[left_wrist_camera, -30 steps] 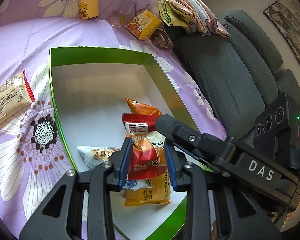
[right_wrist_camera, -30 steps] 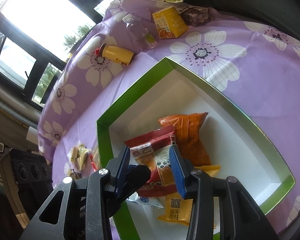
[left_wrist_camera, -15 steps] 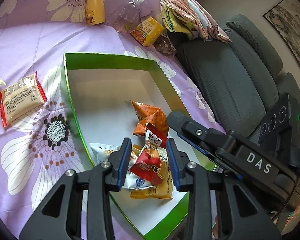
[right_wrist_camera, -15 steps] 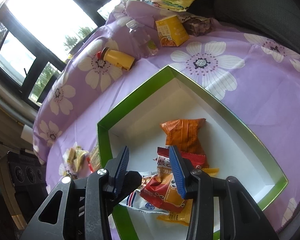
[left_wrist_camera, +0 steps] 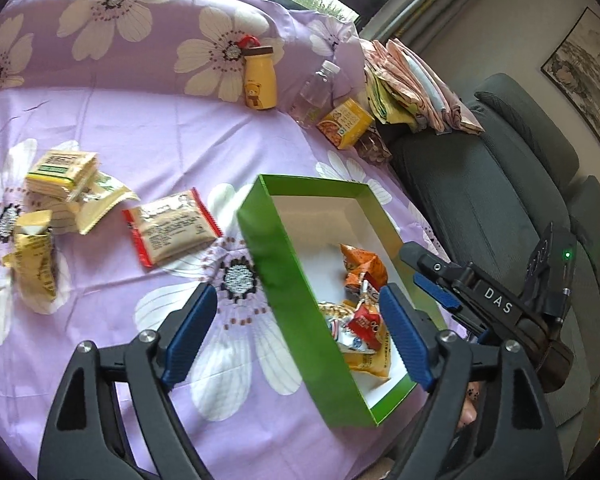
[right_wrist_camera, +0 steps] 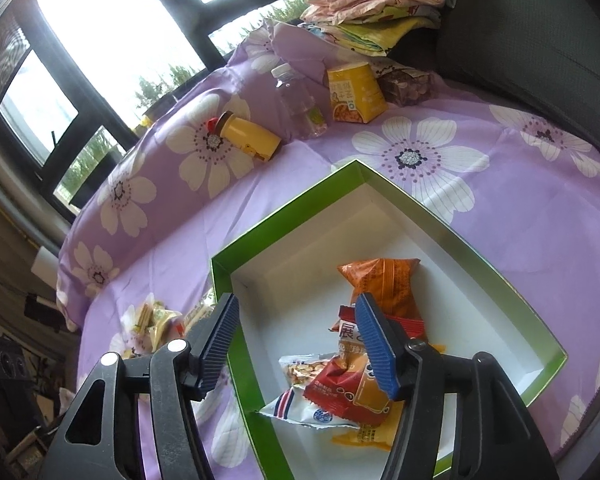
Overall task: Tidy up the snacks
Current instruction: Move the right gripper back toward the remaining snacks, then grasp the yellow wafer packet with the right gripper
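Left wrist view shows the left gripper point(left_wrist_camera: 296, 334) with jaws opening wide and nothing gripped, hanging over the near long wall of the green box point(left_wrist_camera: 284, 280). Inside the box, toward its near end, a red snack packet point(right_wrist_camera: 340, 388) lies on the pile with an orange packet point(right_wrist_camera: 384, 284) behind it. The right gripper point(right_wrist_camera: 296, 348) is also opening and holds nothing. A red-edged packet point(left_wrist_camera: 172, 228) lies on the purple flowered cloth point(left_wrist_camera: 148, 128) left of the box.

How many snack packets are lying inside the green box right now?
4 that I can see in the green box: an orange packet farthest in, a red packet on top, a white-and-blue packet beside it, and a yellow packet underneath. More could be hidden below.
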Tool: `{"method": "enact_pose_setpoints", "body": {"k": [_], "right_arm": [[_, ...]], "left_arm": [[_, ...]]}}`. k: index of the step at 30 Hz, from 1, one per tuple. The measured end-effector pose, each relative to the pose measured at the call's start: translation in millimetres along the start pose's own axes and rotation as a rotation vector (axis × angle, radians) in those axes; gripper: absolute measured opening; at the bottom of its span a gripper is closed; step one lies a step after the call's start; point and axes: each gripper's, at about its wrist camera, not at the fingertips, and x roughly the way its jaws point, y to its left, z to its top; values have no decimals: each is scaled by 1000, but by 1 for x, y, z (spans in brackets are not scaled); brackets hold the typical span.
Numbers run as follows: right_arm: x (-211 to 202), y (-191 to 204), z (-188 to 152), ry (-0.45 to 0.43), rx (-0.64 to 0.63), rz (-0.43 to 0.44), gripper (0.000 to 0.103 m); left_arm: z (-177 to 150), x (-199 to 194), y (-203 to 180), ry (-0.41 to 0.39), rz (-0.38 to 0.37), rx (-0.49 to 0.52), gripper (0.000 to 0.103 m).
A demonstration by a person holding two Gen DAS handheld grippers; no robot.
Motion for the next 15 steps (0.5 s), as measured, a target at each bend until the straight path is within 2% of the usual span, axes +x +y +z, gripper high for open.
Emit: {"method": "enact_pose_setpoints", "body": {"k": [2,7,9,10,12,15], "right_arm": [[0,7,-1,-3,-19,6,76],[2,27,-7,5,-67,9,77],[4,36,-10,12,-89,14,77],[4,41,-12,17,-102,24,77],[6,53,-17,26,-123,52,77],[10,74,-26,54,-147,117,78]], "left_arm": [[0,-17,13,-1,44,10,84],[-4,-55,56,-11,162,-20,85],[-5,-68,76,-45,203,-41,92],[-6,-75,88,-77,223,-62,98],[-9,-88,115,-134,254,-128,100],[-6,-94,153,-137,305,-230,100]]}}
